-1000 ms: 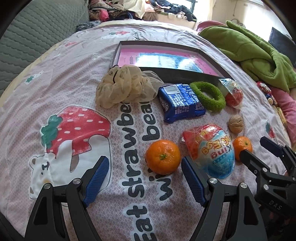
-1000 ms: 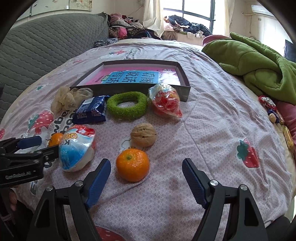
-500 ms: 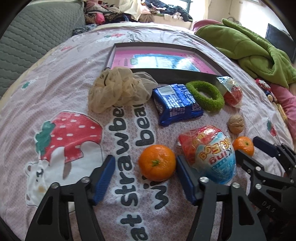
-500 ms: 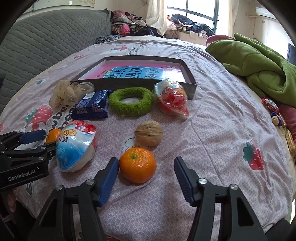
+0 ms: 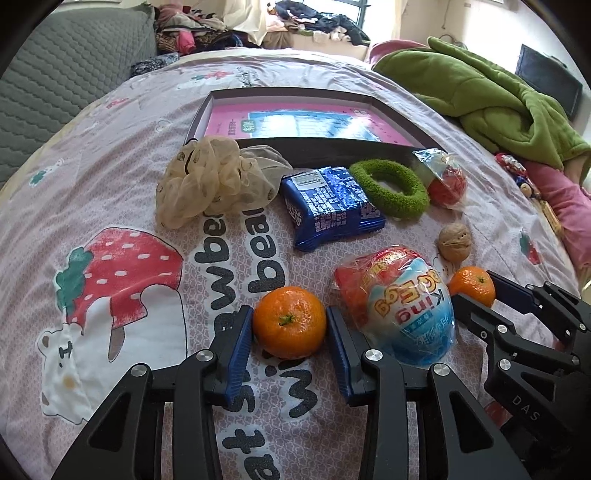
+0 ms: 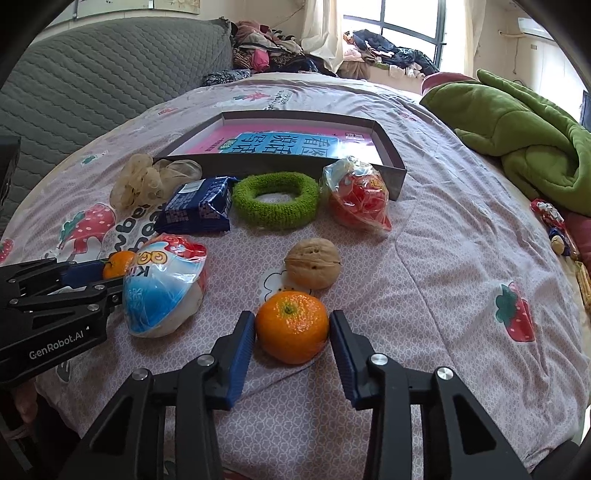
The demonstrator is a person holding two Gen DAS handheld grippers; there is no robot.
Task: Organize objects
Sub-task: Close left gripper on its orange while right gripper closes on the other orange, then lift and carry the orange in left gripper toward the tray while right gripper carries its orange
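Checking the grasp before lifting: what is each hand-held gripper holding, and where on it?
Each blue-padded hand-held gripper, left and right, clamps a round orange tangerine, left, right, across its sides.

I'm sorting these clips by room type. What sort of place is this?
Most likely a bedroom: the items lie on a bed's strawberry-print bedspread, a rumpled green blanket sits to one side, and clothes are heaped by the window.

Bed with pink strawberry-print cover (image 6: 443, 258) fills near scene. Grey quilted headboard (image 6: 92, 85) far left. Bright window (image 6: 406, 29) far, clothes pile (image 6: 269, 51) below. Green blanket (image 6: 517, 133) right.
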